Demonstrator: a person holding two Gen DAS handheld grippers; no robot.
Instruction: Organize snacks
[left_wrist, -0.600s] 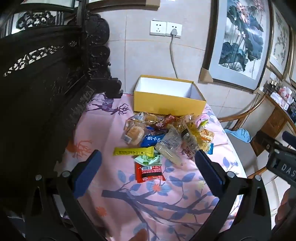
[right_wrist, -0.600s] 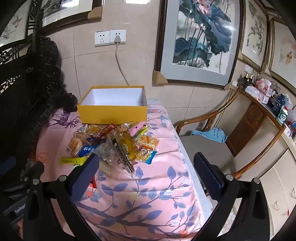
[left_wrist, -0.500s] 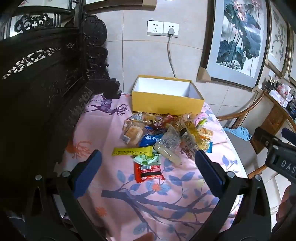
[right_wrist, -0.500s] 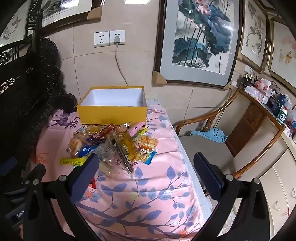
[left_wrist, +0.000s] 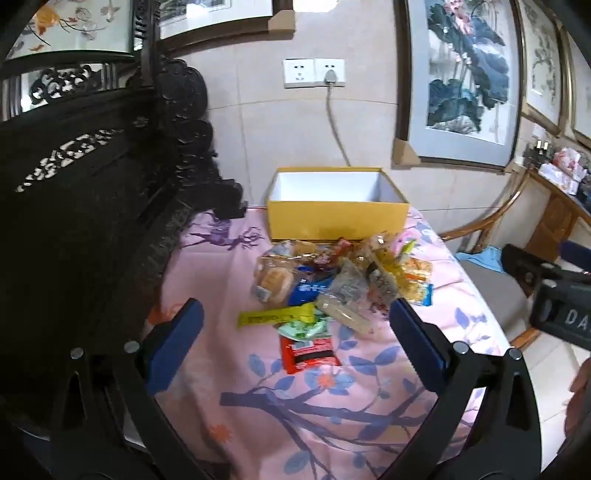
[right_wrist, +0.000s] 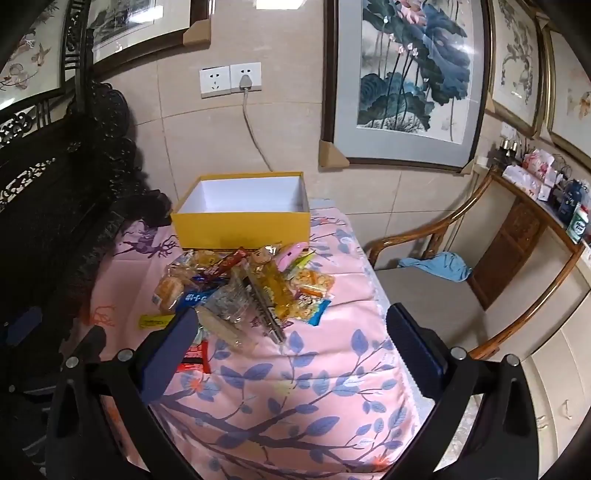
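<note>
1. the snacks (left_wrist: 332, 288) lie heaped on the table (left_wrist: 369, 387), just near of the empty yellow box (left_wrist: 338, 218).
2. light, crinkly, slippery wrappers; the cake (left_wrist: 273, 280) looks crushable.
3. pinch the red bar (left_wrist: 308, 352) across its flat middle.
4. left gripper (left_wrist: 295, 332) and right gripper (right_wrist: 288, 332): jaws spread, holding nothing.

Soft indoor light, fisheye-bent edges, slight blur
</note>
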